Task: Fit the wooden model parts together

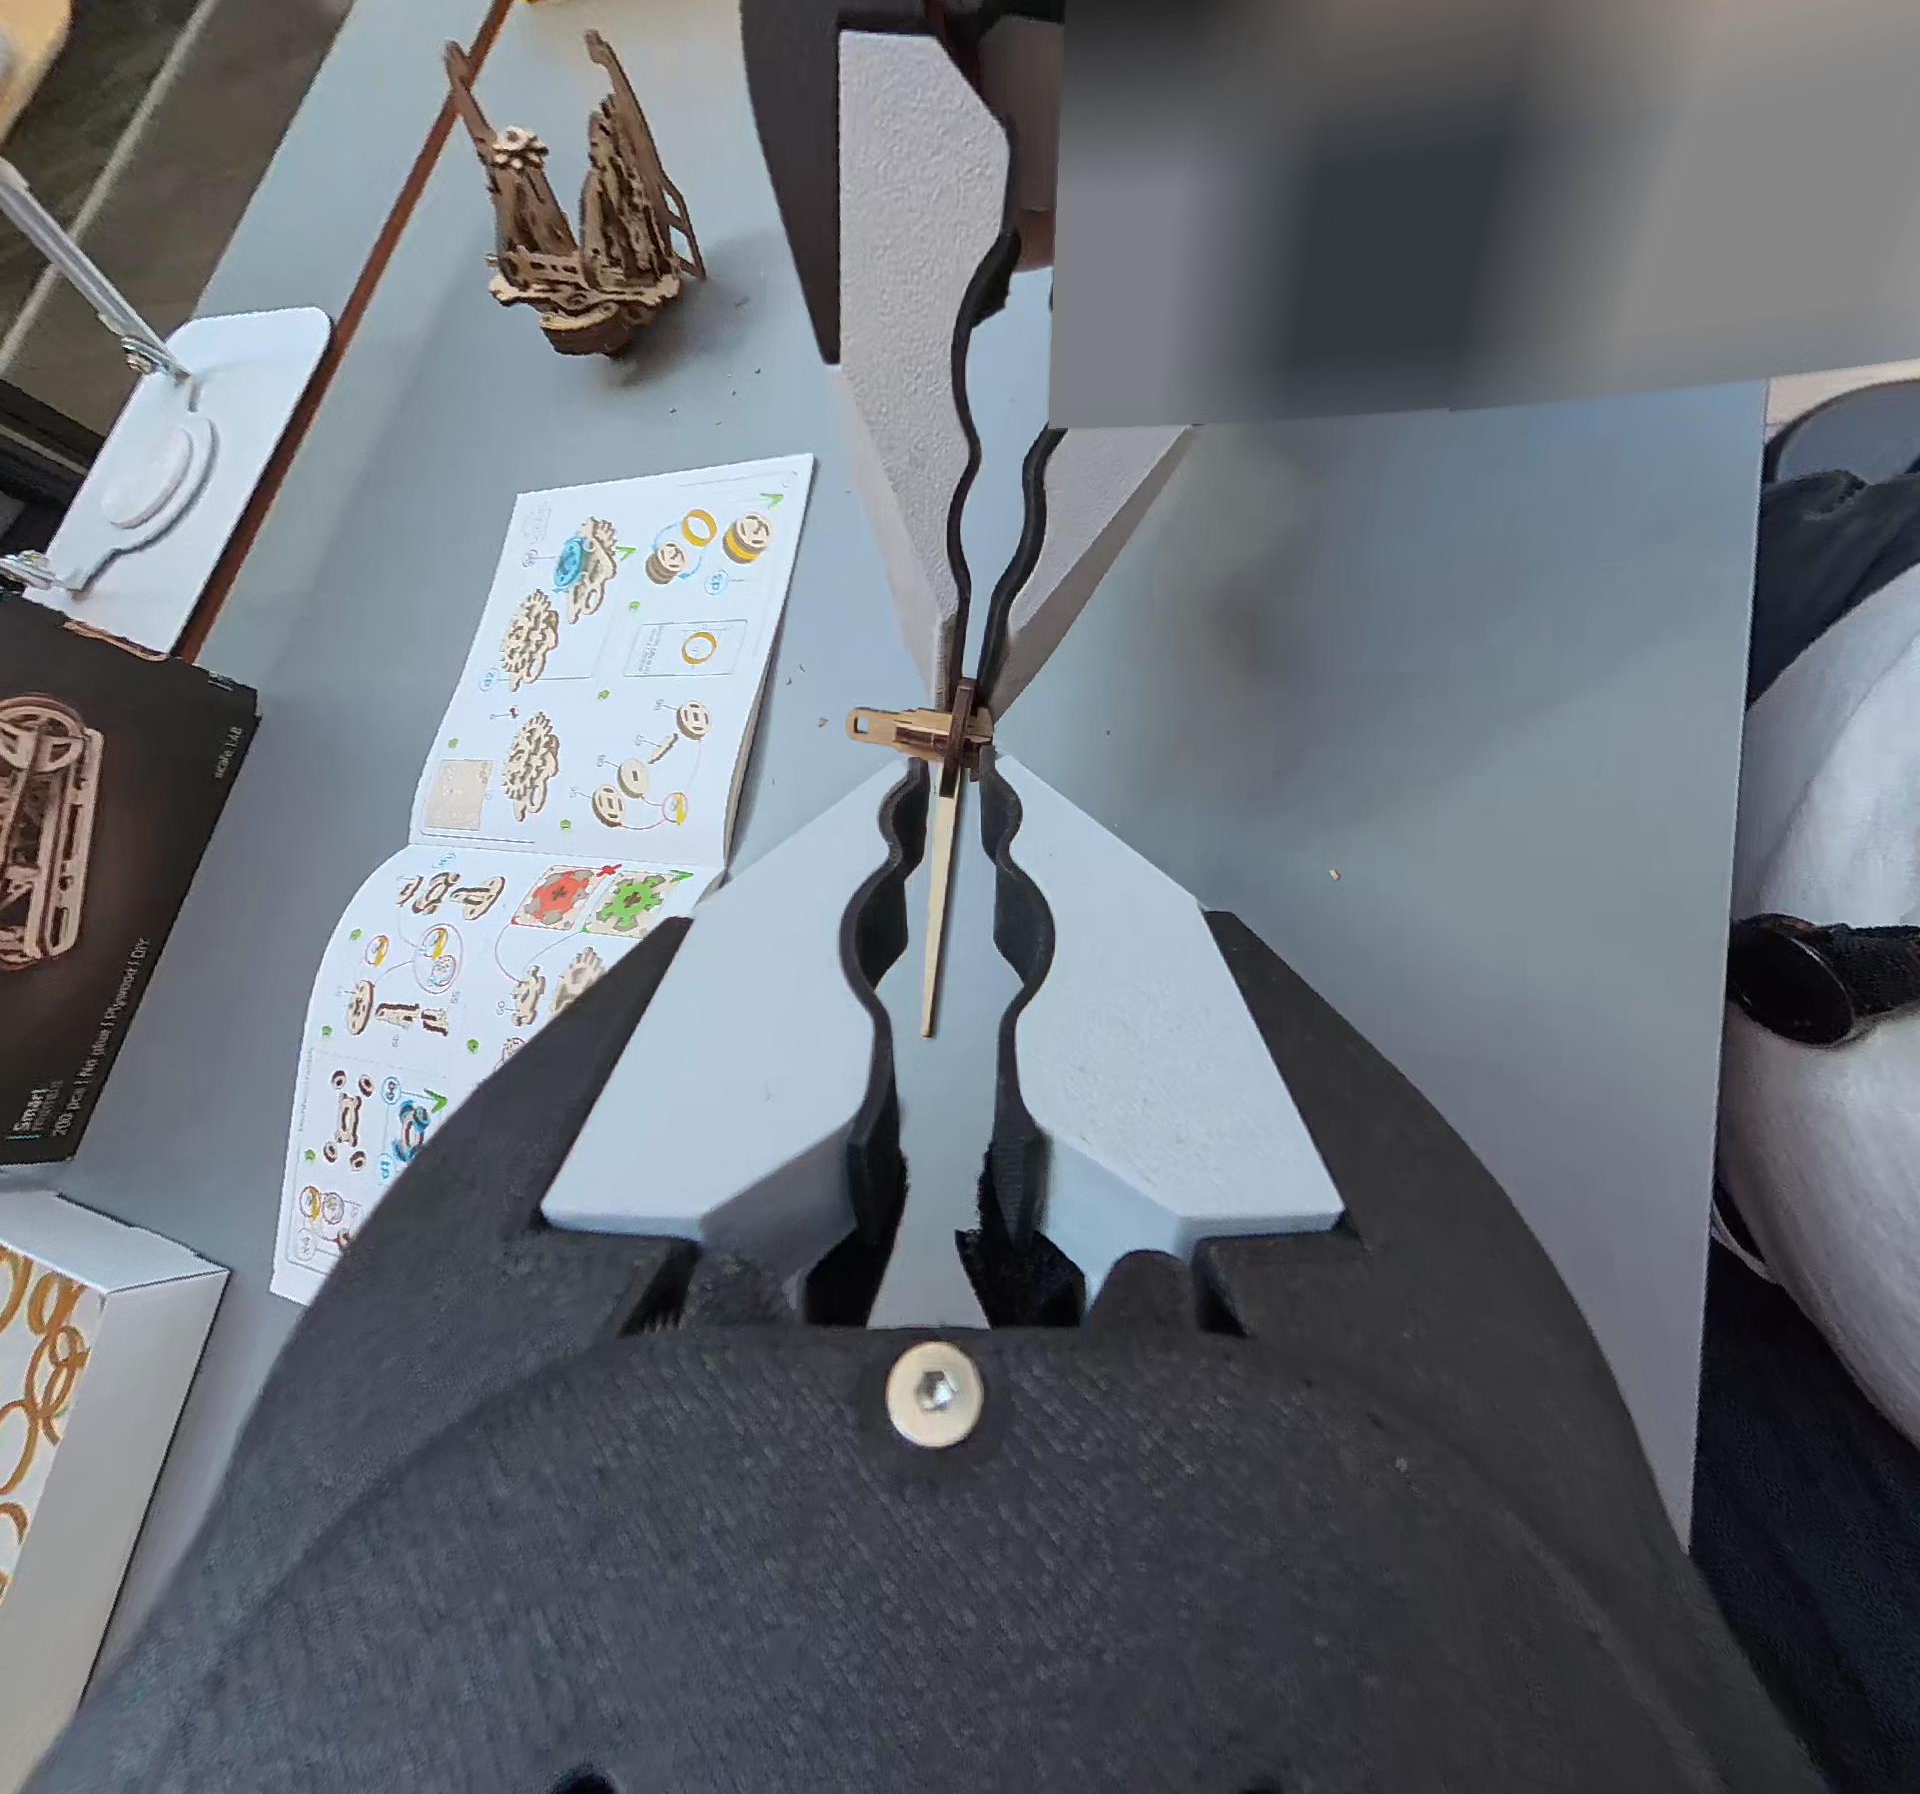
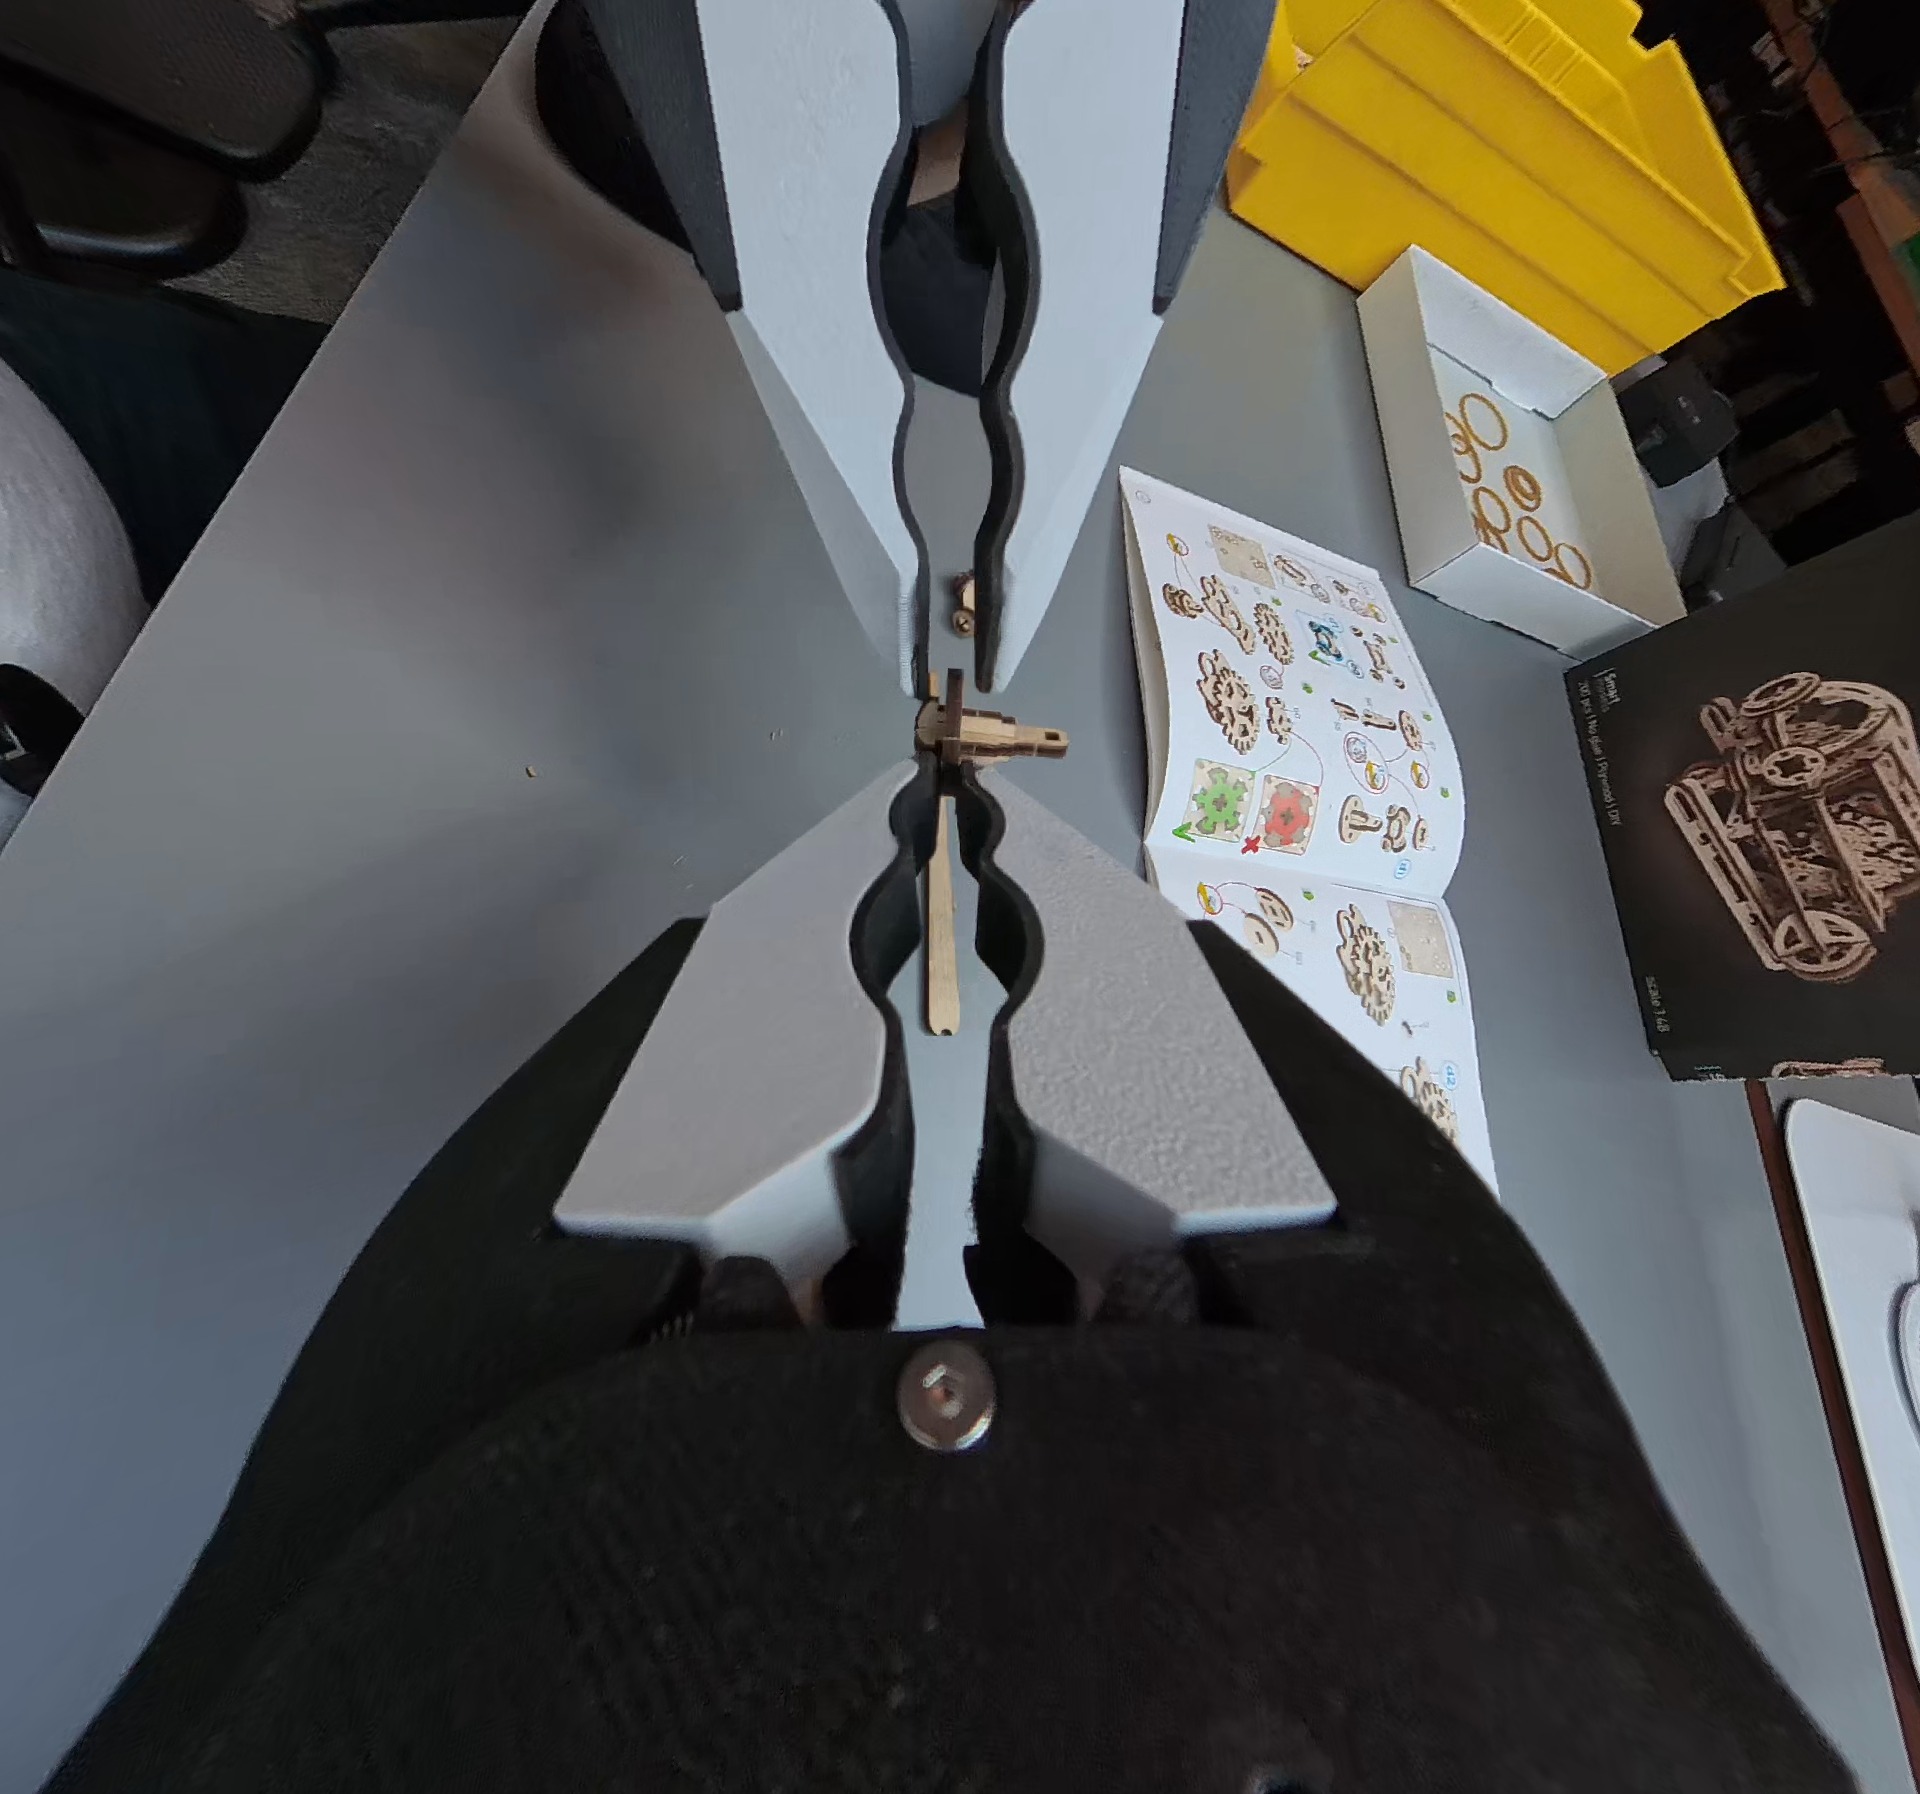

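My two grippers meet tip to tip above the grey table (image 1: pixel 1351 809). Between the tips sits a small wooden axle assembly (image 1: pixel 914 731) with a dark disc on it; its pin points toward the booklet. It also shows in the right wrist view (image 2: pixel 987 736). My left gripper (image 1: pixel 951 770) is shut on a thin wooden strip (image 1: pixel 938 913) that runs back between its fingers. My right gripper (image 2: pixel 943 776) is shut on a similar thin strip (image 2: pixel 942 923) joined to the same assembly. The right gripper enters the left wrist view from above (image 1: pixel 971 695); the left gripper enters the right wrist view from above (image 2: pixel 951 674).
A partly built wooden model (image 1: pixel 587 217) stands at the far left. An open instruction booklet (image 1: pixel 582 705) (image 2: pixel 1299 757), a dark kit box (image 2: pixel 1766 809), a white box of rings (image 2: pixel 1507 477) and yellow bins (image 2: pixel 1455 113) lie beside the work spot. A person sits at the table edge (image 1: pixel 1829 809).
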`<move>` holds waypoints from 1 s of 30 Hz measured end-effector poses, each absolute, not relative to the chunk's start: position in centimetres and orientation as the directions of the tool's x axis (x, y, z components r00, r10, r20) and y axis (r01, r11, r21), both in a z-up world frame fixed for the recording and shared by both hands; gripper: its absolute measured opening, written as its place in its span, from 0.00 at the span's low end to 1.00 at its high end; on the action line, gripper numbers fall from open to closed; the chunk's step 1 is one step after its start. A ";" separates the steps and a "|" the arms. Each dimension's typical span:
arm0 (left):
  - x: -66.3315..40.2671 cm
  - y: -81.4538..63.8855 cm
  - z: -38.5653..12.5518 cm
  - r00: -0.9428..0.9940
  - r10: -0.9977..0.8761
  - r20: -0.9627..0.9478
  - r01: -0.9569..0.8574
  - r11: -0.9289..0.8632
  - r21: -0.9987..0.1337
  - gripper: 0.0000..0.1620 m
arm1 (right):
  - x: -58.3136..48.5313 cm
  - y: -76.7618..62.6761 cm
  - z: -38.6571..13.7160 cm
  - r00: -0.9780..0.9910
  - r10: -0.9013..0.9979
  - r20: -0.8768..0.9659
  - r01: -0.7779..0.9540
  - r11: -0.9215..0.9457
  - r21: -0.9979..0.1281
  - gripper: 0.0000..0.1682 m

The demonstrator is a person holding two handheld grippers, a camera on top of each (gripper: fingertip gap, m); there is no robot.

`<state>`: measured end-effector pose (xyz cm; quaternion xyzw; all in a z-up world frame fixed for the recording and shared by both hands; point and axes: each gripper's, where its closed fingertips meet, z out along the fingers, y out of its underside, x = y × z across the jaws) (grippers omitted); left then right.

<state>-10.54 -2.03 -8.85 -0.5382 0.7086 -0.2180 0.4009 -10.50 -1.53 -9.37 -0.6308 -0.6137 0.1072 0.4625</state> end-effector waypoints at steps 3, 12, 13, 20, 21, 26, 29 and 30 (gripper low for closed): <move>-10.9 -1.9 -8.0 -0.061 -0.959 -0.276 -0.503 0.268 -0.821 0.12 | -10.8 -1.9 -7.5 0.239 0.864 0.442 0.603 0.225 -0.765 0.01; -10.1 -3.0 -5.2 -0.033 -0.968 -0.249 -0.265 0.249 -0.932 0.06 | -11.1 -2.5 -4.3 0.269 0.931 0.247 0.335 0.150 -0.930 0.01; -10.0 -2.9 -4.8 -0.021 -0.964 -0.264 -0.241 0.261 -0.935 0.04 | -11.1 -2.5 -4.0 0.267 0.934 0.238 0.312 0.150 -0.938 0.01; -10.5 -2.5 -5.0 -0.002 -0.926 -0.377 -0.316 0.358 -0.878 0.00 | -10.9 -2.5 -4.2 0.255 0.927 0.275 0.327 0.185 -0.927 0.12; -10.5 -2.6 -5.2 -0.009 -0.919 -0.394 -0.330 0.375 -0.866 0.00 | -11.0 -2.6 -4.0 0.255 0.922 0.292 0.323 0.203 -0.924 0.11; -10.5 -3.1 -5.7 -0.054 -0.890 -0.452 -0.362 0.439 -0.822 0.00 | -11.3 -3.0 -4.6 0.229 0.902 0.366 0.378 0.264 -0.887 0.06; -10.5 -3.2 -6.0 -0.067 -0.889 -0.453 -0.368 0.444 -0.817 0.00 | -11.3 -3.1 -4.9 0.222 0.893 0.391 0.409 0.279 -0.869 0.05; -10.5 -3.3 -5.9 -0.068 -0.892 -0.446 -0.363 0.439 -0.822 0.00 | -11.3 -3.1 -4.8 0.219 0.890 0.399 0.414 0.286 -0.864 0.05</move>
